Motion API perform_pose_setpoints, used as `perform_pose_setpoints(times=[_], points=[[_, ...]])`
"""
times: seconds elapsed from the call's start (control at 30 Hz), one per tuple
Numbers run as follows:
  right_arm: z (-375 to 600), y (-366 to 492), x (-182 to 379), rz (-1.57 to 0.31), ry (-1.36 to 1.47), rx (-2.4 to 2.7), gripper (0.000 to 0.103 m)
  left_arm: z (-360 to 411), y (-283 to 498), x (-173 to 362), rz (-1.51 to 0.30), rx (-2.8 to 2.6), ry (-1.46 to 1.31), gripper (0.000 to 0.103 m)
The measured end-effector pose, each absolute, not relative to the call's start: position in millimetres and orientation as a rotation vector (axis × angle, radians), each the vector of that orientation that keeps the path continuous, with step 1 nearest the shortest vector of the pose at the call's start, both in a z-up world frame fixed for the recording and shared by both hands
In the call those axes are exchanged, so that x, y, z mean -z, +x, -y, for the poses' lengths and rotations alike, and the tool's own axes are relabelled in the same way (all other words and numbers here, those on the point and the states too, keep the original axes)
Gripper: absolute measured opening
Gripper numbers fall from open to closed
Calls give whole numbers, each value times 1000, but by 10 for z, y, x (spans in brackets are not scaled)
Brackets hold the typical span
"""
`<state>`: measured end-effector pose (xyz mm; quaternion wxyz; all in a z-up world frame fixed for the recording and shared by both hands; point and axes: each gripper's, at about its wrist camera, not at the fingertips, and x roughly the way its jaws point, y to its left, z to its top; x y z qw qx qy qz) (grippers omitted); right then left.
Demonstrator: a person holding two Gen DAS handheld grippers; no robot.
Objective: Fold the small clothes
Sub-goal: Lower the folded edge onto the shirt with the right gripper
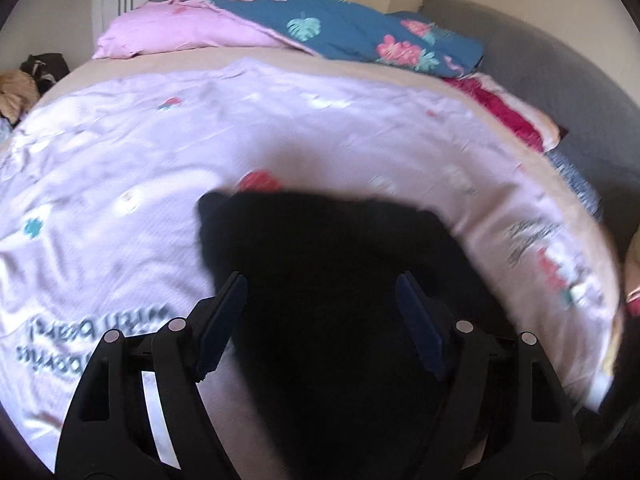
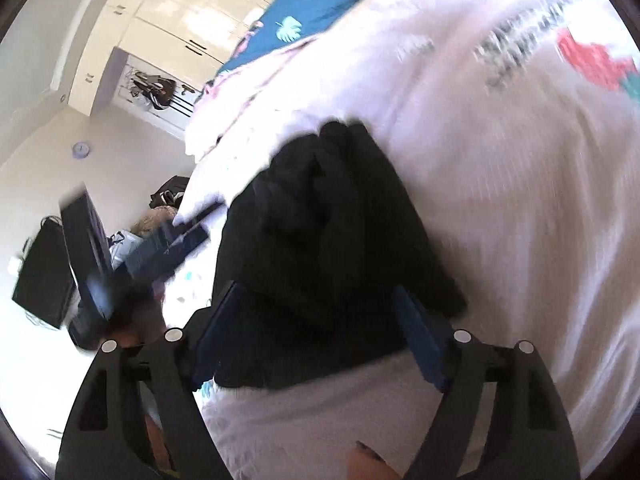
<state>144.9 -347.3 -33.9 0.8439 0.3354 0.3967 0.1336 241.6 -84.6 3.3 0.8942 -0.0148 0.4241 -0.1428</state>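
A pale pink printed bed cover point(image 1: 160, 168) spans the bed, with a bunched black fabric garment point(image 2: 332, 240) lying on it. The left gripper point(image 1: 320, 308) stands wide open over the garment, gripping nothing. The right gripper point(image 2: 320, 320) is likewise spread wide, pads clear of the cloth.

Pale bedspread point(image 1: 120, 152) lies open around the black garment point(image 1: 320, 280); folded blue duvet point(image 1: 340, 28) blocks the far edge.

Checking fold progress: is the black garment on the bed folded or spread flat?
Folded, bunched: the black cloth garment lies in overlapping layers on the pale pink printed bedcover.
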Motion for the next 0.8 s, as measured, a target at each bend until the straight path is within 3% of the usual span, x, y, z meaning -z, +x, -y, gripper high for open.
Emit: perform_pose_setpoints(times=[0.23, 0.37, 0.43, 0.47, 0.5, 0.67, 0.8], points=[[3378, 2089, 425, -938, 569, -302, 83, 782, 2232, 142, -877, 293, -12, 69], [3260, 2269, 431, -944, 496, -325, 60, 817, 2203, 120, -867, 304, 13, 69], [3169, 2338, 392, -924, 426, -337, 39, 843, 2183, 112, -863, 306, 26, 69], [3118, 2360, 362, -914, 392, -338, 24, 850, 2165, 112, -862, 309, 26, 70], [3072, 2345, 325, -888, 346, -329, 20, 855, 2158, 108, -863, 311, 24, 70], [3173, 2230, 76, -769, 270, -316, 17, 848, 2089, 89, -877, 377, -64, 75], [3277, 2354, 363, -852, 285, -289, 18, 967, 2047, 159, -892, 361, 0, 75]])
